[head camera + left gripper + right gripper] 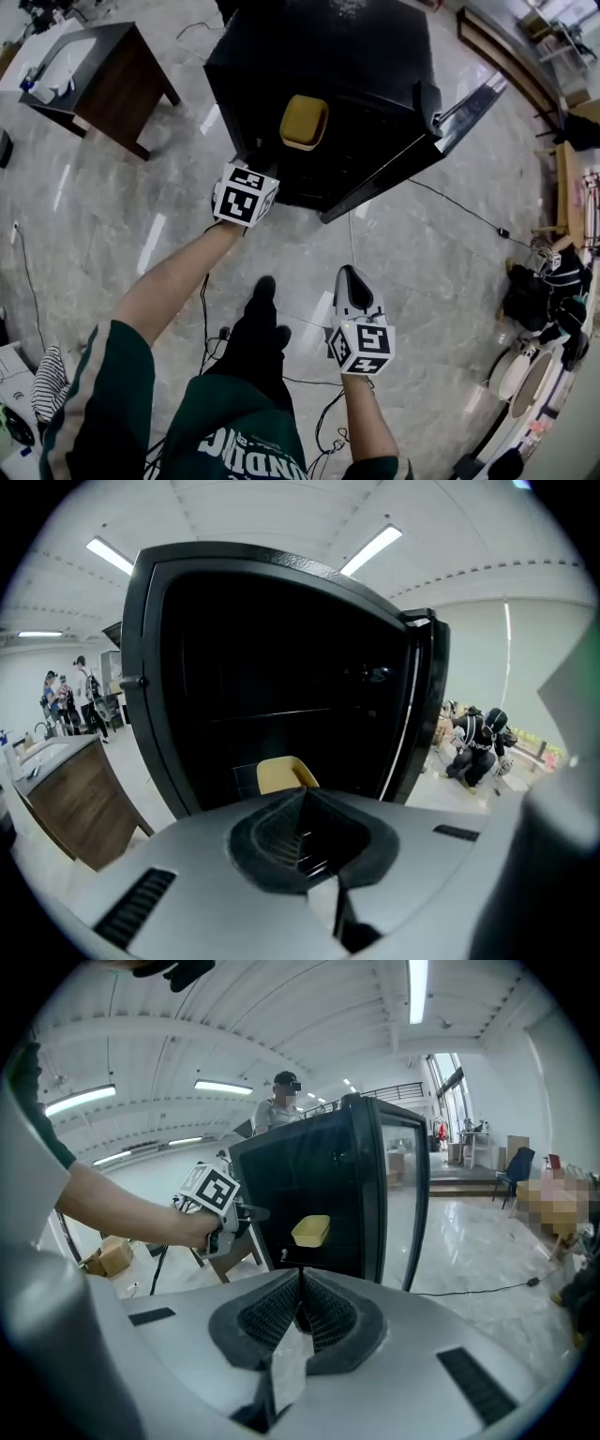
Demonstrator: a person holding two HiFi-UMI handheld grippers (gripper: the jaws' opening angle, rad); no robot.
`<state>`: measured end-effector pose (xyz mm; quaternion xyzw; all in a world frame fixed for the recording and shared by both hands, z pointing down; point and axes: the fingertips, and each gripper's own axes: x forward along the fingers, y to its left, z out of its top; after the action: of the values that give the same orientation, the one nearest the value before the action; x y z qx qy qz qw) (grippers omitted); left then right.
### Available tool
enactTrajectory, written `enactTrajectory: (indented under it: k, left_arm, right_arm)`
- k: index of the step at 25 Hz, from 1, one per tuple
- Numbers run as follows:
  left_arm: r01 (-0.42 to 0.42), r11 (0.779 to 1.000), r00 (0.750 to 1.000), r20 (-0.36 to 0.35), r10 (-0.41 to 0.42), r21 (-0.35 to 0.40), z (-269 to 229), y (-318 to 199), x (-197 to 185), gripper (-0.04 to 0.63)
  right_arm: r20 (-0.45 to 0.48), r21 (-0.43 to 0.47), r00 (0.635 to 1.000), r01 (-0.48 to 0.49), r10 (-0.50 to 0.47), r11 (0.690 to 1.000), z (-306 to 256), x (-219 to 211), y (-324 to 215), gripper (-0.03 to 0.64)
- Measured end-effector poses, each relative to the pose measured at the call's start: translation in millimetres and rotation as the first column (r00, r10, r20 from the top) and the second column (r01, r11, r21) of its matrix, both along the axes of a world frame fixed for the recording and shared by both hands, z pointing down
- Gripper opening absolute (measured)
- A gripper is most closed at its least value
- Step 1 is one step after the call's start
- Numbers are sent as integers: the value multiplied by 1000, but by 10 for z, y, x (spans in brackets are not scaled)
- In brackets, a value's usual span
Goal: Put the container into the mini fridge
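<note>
A yellow container sits inside the black mini fridge, on a low shelf near the front; it also shows in the left gripper view and in the right gripper view. The fridge door stands open to the right. My left gripper is at the fridge's opening, just short of the container, with its jaws shut and nothing between them. Further back over the floor, my right gripper is also shut and empty.
A brown wooden table stands left of the fridge. Cables trail over the marble floor. The person's black shoe is between the arms. Bags and clutter lie at the right. People are in the background.
</note>
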<state>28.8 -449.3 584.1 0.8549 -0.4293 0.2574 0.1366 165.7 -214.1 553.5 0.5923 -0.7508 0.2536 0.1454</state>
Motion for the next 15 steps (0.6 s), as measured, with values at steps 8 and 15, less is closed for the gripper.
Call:
enactTrajectory:
  k: [8, 15]
  left_arm:
    - [-85, 996, 996, 36, 83, 37, -350, 549, 5, 14]
    - [-109, 992, 994, 38, 106, 63, -722, 906, -139, 14]
  right_arm:
    - [-8, 29, 1000, -3, 3, 1000, -290, -65, 4, 36]
    - [-4, 67, 1000, 15, -14, 998, -566, -156, 68, 36]
